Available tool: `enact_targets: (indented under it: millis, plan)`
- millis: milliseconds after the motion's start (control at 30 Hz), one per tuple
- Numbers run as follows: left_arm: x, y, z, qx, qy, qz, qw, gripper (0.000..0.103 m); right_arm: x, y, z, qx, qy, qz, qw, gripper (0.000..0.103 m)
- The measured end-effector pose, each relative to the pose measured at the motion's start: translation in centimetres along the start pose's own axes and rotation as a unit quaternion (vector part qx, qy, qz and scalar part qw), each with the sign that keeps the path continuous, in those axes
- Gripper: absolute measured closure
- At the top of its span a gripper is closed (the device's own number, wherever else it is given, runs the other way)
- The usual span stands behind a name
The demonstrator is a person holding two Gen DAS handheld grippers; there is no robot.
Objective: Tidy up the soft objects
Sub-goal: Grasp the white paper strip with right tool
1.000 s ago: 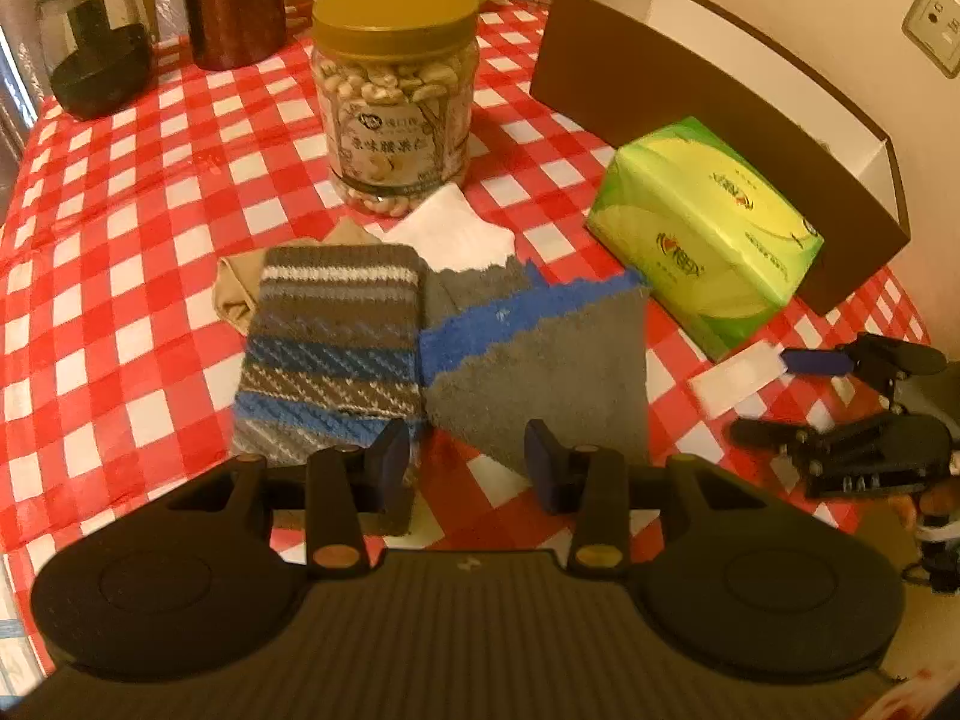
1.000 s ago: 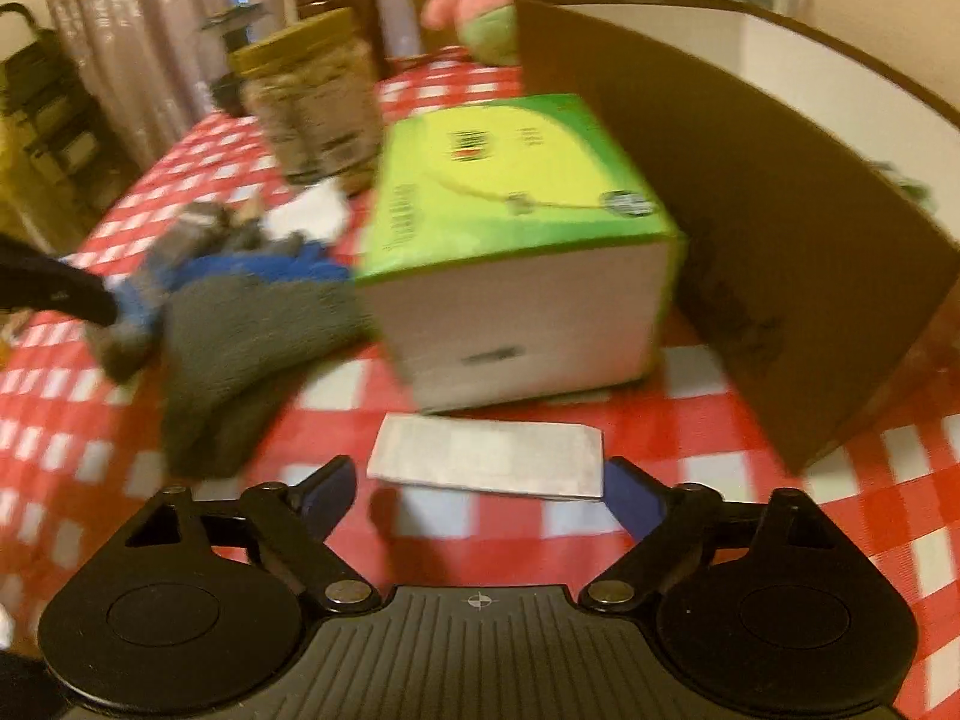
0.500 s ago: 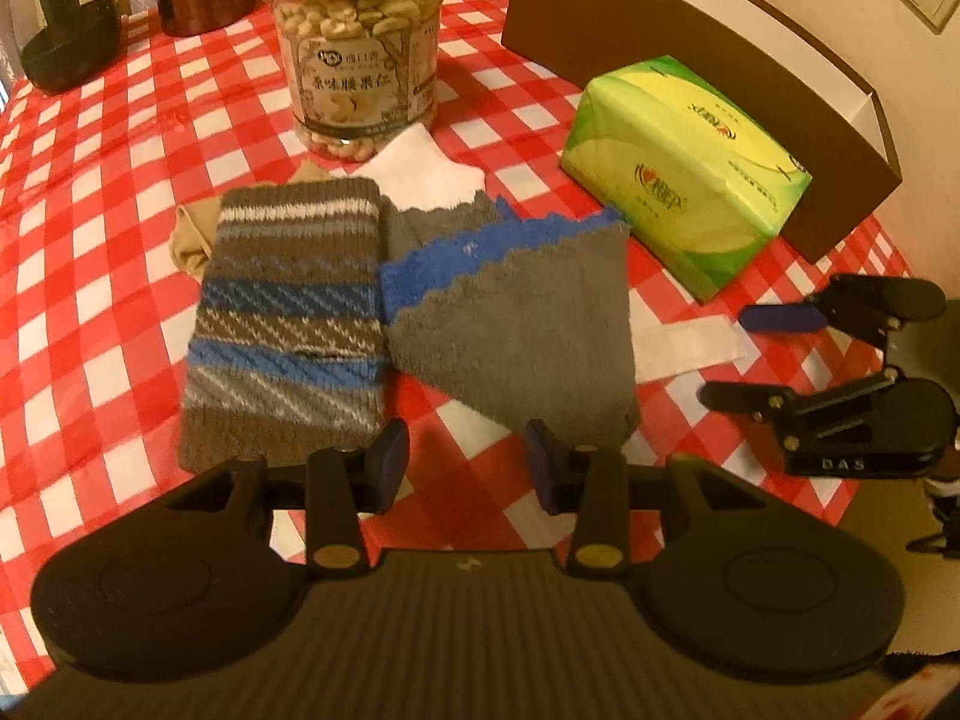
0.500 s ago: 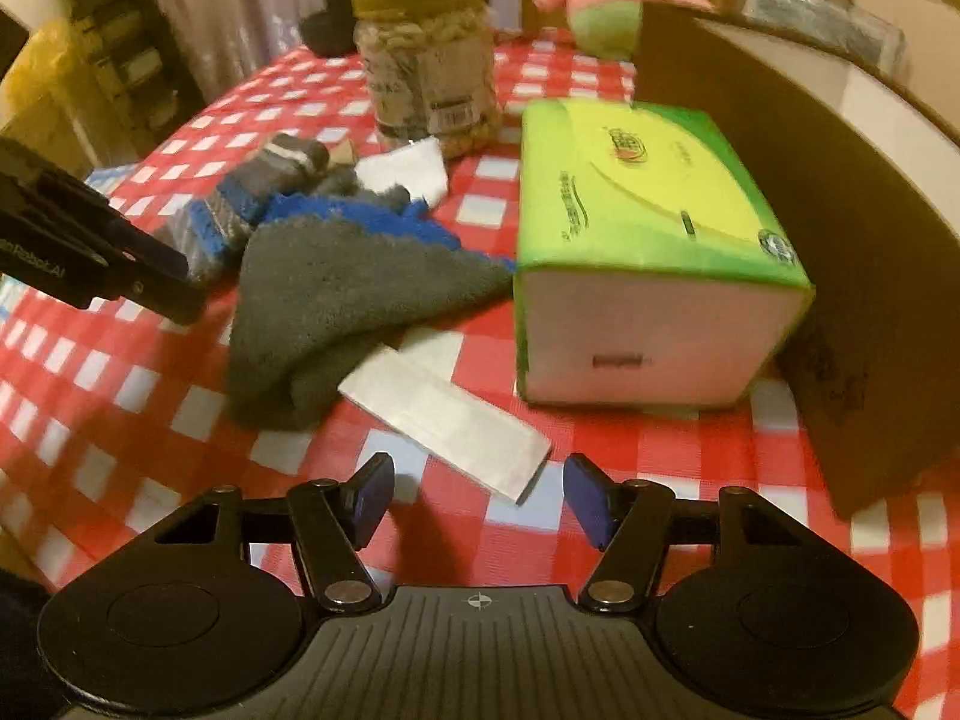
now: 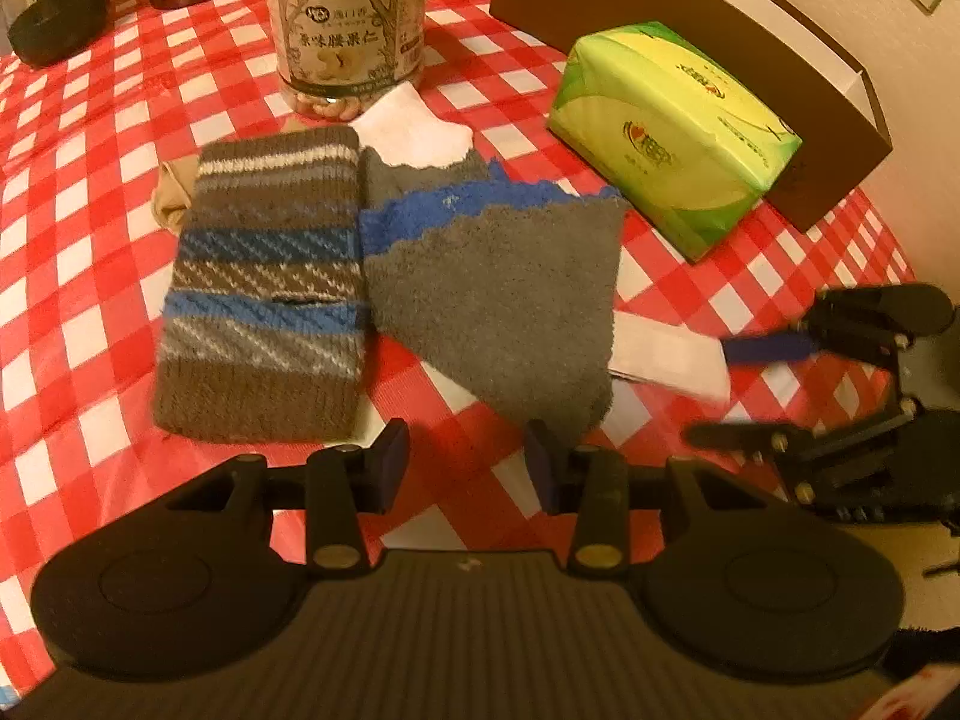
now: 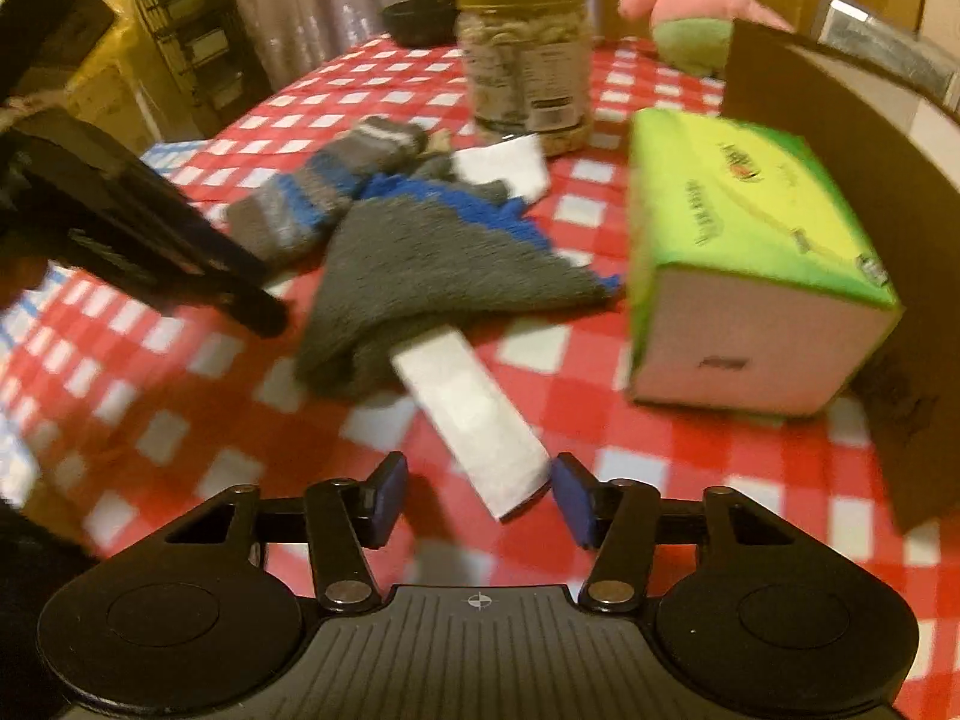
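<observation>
A striped knit sock (image 5: 270, 294) and a grey fuzzy sock with a blue band (image 5: 504, 282) lie side by side on the red checked tablecloth (image 5: 90, 240). My left gripper (image 5: 465, 468) is open and empty just short of their near ends. My right gripper (image 6: 477, 501) is open, its fingers either side of the near end of a white paper strip (image 6: 471, 423) that sticks out from under the grey sock (image 6: 420, 264). The right gripper also shows in the left wrist view (image 5: 738, 396). A green tissue pack (image 5: 672, 132) lies at the right.
A brown open box (image 5: 690, 60) stands behind the tissue pack. A jar of nuts (image 5: 348, 24) stands behind the socks, with a white tissue (image 5: 414, 132) before it. A pink plush toy (image 6: 696, 6) and dark jars (image 5: 54, 18) are at the back. The table edge is near right.
Both grippers have drawn back from the table's far side. The right gripper has swung left and narrowed, and the paper strip now lies between its fingertips.
</observation>
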State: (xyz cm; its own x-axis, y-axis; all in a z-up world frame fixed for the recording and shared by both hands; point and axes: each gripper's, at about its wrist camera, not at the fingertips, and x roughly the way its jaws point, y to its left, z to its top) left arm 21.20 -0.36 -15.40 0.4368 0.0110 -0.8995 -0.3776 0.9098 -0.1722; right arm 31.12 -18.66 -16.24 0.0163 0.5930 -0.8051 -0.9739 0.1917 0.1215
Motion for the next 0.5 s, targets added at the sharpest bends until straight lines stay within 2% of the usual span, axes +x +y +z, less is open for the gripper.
enact_targets:
  millis: [100, 300, 500]
  plan:
    - [0.0, 0.1, -0.2, 0.000, 0.001, 0.000, 1.0000, 0.065, -0.5, 0.9, -0.1, -0.001, 0.010, 0.026, 1.000, 0.054]
    - [0.0, 0.3, -0.2, -0.002, 0.001, 0.002, 1.0000, 0.065, -0.4, 0.4, 0.6, -0.002, -0.004, -0.029, 1.000, 0.054]
    - [-0.3, 0.3, -0.5, -0.006, -0.002, 0.002, 1.0000, 0.065, 1.1, 1.4, 1.2, -0.091, 0.020, -0.069, 0.993, 0.052]
